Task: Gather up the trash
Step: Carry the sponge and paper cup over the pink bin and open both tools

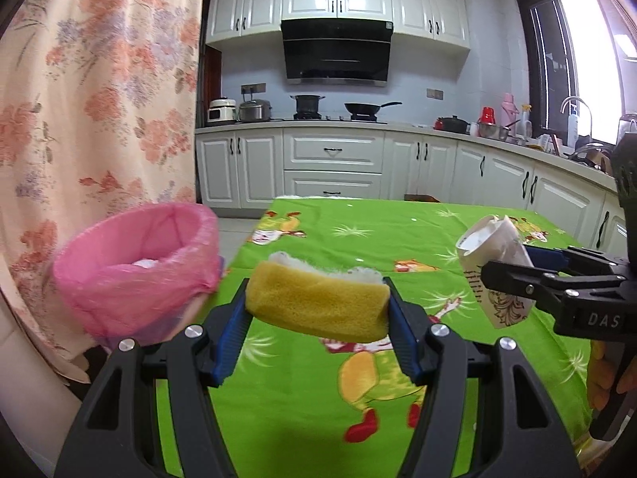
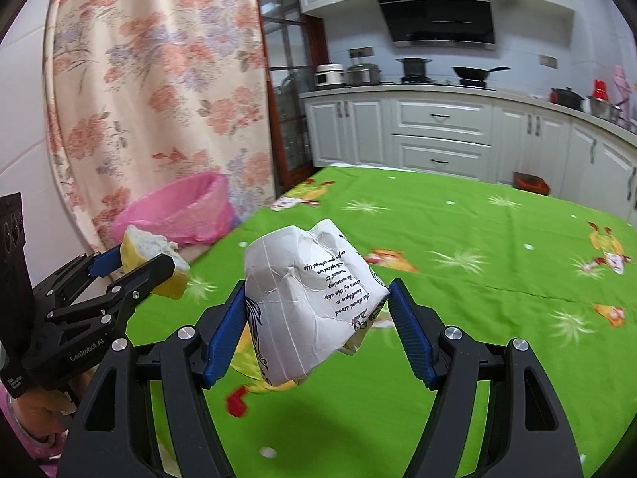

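Note:
My left gripper [image 1: 316, 298] is shut on a yellow sponge with a white top [image 1: 318, 298] and holds it above the green tablecloth. It also shows in the right wrist view [image 2: 149, 261], with the sponge [image 2: 153, 255] between its jaws. My right gripper [image 2: 316, 298] is shut on a crumpled white paper cup with dark print [image 2: 310, 298], held above the table. The cup also shows in the left wrist view [image 1: 493, 267], in the right gripper [image 1: 505, 263]. A bin lined with a pink bag [image 1: 139, 263] stands off the table's left edge, left of the sponge; it also shows in the right wrist view [image 2: 179, 211].
The table with a green cartoon tablecloth [image 1: 358, 239] fills the foreground. A floral curtain [image 1: 99, 79] hangs on the left behind the bin. White kitchen cabinets [image 1: 330, 159] and a counter with pots stand beyond the table.

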### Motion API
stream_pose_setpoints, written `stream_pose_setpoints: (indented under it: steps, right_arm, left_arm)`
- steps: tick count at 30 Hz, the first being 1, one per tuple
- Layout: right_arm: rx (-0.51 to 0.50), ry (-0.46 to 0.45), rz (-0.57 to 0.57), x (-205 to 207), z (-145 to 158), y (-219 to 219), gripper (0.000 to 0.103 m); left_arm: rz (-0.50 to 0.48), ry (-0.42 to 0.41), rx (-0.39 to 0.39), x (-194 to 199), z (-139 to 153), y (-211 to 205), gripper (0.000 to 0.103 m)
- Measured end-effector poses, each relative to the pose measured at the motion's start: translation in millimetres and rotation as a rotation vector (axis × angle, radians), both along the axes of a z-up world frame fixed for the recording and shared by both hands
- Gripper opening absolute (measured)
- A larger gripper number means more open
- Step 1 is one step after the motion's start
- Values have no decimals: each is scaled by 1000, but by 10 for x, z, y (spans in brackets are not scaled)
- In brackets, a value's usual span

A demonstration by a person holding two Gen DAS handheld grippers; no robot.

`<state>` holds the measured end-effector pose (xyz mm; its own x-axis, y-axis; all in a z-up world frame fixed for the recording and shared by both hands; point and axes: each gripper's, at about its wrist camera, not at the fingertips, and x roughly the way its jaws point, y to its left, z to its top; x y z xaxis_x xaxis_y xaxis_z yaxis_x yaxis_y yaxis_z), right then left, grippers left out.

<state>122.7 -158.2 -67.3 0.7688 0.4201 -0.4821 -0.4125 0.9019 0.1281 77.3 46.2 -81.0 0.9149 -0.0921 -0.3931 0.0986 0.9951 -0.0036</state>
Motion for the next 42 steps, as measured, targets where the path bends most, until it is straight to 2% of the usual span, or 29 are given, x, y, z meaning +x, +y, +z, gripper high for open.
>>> stream_pose_setpoints:
  steps: [12,18,25,31,35,42]
  right_arm:
    - [-35,-27,138,252,174,724,67]
    - [-42,-32,218,492,295,1237,67]
    - [-25,-14,255,808,453,1753,67]
    - [17,48,273,1108,487,2082,67]
    - [0,59,287,1225,482,2284,67]
    - [61,101,289,1430,514,2494,68]
  left_arm:
    - [96,-26,-5,-58,221,592,61]
    - [187,-18,-35,112,365,1163,61]
    - [252,-3,-70,466,538,1857,62]
    - [255,30,-50,819,520,2221,63]
    - [275,65,-97,959,449,2423,63]
    - [302,92,-116,1109,379,2595,64]
